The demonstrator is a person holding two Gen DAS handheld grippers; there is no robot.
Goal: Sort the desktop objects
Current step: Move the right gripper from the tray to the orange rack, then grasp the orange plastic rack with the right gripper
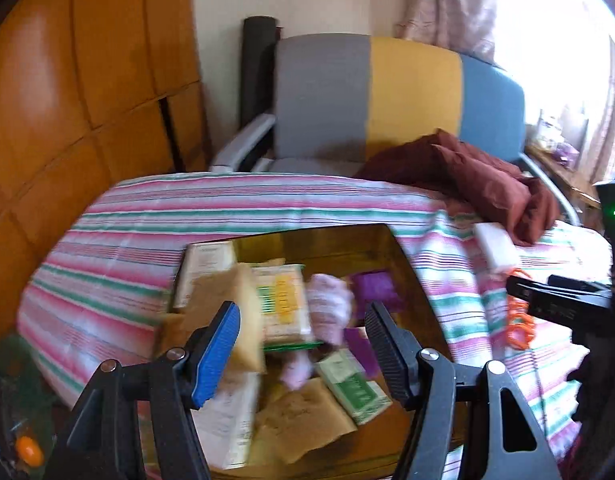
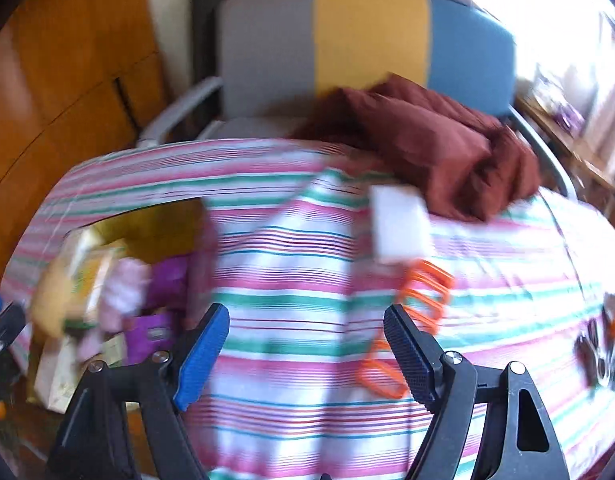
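A wooden box (image 1: 339,240) sits on the striped cloth and holds paper packets, a green-and-yellow packet (image 1: 283,300), a pink bundle (image 1: 331,312) and a purple item (image 1: 375,288). My left gripper (image 1: 303,340) is open and empty above the box. My right gripper (image 2: 307,344) is open and empty over the striped cloth (image 2: 291,280). A white block (image 2: 399,224) and orange rings (image 2: 423,292) lie just beyond its right finger. The box shows at the left of the right wrist view (image 2: 155,224). Both views are blurred.
A dark red cloth (image 2: 447,148) lies at the back of the table. A grey, yellow and blue chair (image 1: 387,92) stands behind. Small dark items (image 2: 599,356) lie at the right. A wooden wardrobe (image 1: 67,80) is at the left.
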